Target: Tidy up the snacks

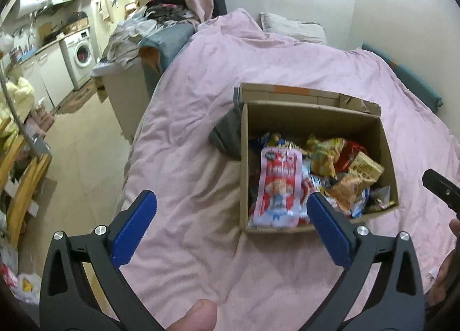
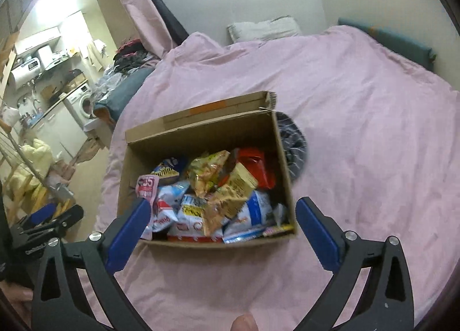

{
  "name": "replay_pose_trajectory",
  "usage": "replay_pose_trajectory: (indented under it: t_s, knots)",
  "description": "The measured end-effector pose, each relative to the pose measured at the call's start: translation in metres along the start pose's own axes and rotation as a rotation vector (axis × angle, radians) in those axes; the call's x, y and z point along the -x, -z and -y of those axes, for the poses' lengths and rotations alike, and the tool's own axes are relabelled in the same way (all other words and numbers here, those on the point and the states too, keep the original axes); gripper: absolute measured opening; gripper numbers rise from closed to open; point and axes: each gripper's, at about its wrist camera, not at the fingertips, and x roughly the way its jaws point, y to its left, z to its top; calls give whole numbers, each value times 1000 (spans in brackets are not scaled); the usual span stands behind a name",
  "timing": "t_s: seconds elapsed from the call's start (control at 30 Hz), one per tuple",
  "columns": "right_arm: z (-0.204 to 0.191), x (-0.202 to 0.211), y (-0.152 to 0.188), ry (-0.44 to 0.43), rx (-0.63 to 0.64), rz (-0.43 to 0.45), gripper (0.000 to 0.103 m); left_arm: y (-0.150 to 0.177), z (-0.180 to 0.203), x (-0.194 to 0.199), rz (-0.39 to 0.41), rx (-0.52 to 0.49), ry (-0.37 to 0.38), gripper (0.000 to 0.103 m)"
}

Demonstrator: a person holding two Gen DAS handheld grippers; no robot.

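1. Left wrist view showed the left tool (image 1: 231, 207) spread wide with nothing between its blue pads, angled down over the pink duvet (image 1: 184, 175) of the bed.
2. Ahead of that tool and a little to its right sat the open cardboard box (image 1: 244, 164), its top flaps folded back, presumably so packets could drop in from above.
3. A long pink snack packet (image 1: 279, 187) lay on top of the heap against the box's left wall, just beyond the tool's right pad; it looked loosely placed rather than sorted.
4. Right wrist view showed the right tool (image 2: 222, 216) equally wide and empty, with the box almost straight ahead and the near box edge between its pads.
5. Inside were mixed snack bags (image 2: 218, 195): yellow, red, and blue-and-white packets piled on each other, filling the floor of the box.
6. A dark round cushion-like object (image 2: 291, 141) lay against the box's right side; whether it propped the box I could not tell.
7. No loose snacks showed on the duvet near either tool, so the gathering appeared largely done.
8. The left tool also showed at the right view's left edge, beside the box.
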Motion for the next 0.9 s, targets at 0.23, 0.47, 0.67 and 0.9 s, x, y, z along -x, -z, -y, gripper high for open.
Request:
replay_pose_trajectory:
  t_s: [0.23,0.47,0.67,0.9]
  knots:
    - [-12,28,29,56,59,21,103,29,11,34,35,-45,36,103]
    - [-16,37,49,58,53,34,103,46,17,46,55,-48,39,103]
    - [-22,27,55,91,69,21,103,53,18,41,55,-22,29,103]
    - [-26,16,56,118,78,19,103,56,21,36,43,-32,31,103]
